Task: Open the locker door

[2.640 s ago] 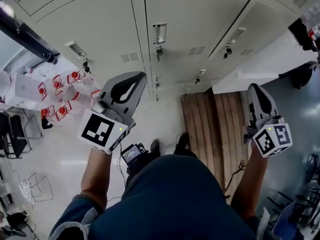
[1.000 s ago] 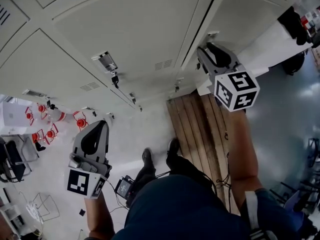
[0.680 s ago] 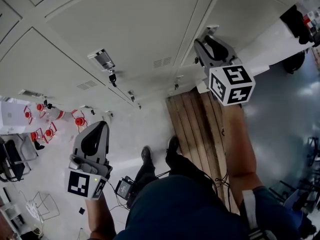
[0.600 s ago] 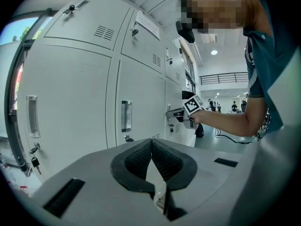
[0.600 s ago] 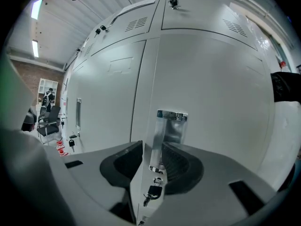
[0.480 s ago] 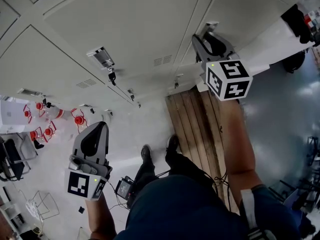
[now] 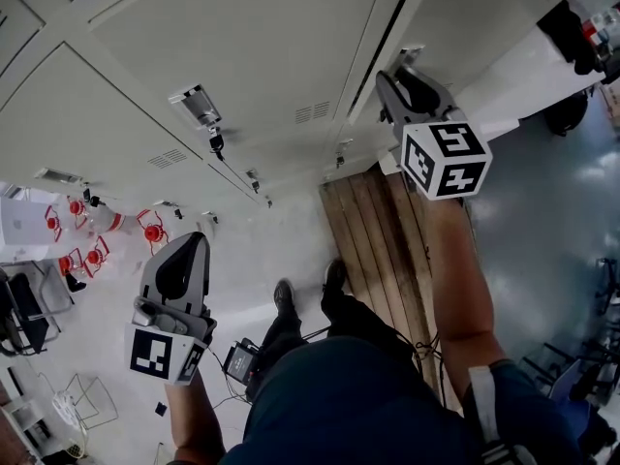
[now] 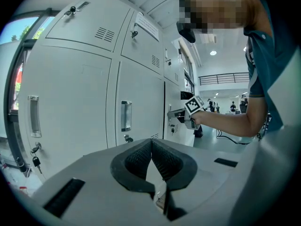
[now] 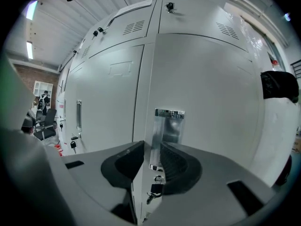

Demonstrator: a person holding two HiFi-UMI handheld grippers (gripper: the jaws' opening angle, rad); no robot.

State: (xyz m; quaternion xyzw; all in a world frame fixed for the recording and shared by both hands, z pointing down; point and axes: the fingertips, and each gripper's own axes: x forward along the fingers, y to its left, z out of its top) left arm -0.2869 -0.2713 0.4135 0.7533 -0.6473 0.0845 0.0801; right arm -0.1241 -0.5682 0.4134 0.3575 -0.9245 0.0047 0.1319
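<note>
Right tongs (image 9: 151, 147), low centre of the right gripper view: the jaws are closed on the left edge of the handle (image 9: 168, 126), a bright upright metal pull. No daylight shows between pad and metal. Left tongs (image 8: 151, 147), low centre of the left gripper view: the jaws are pressed together on nothing and held low, well apart from the lockers.

The handle sits near the left edge of the locker door (image 9: 211, 102), which fills the centre and right of the right gripper view. In the head view the same door lies at the upper right. There a dark seam (image 7: 392, 27) runs along the door's handle side, which suggests it stands slightly ajar. Just below the handle, a small lock with a hanging key (image 9: 154, 188) dangles between the jaw bodies. The neighbouring locker (image 9: 108, 102) lies to the left.

Handling, as judged: the door is probably thin painted sheet metal, so it should be light, stiff and free-swinging about hinges on the side away from the handle. The handle looks rigid, smooth and polished, so the pads may slide along it. The grip is best placed mid-length on the pull, clear of the key. The pull should follow the door's arc rather than a straight line, or the jaws may twist off the edge.
</note>
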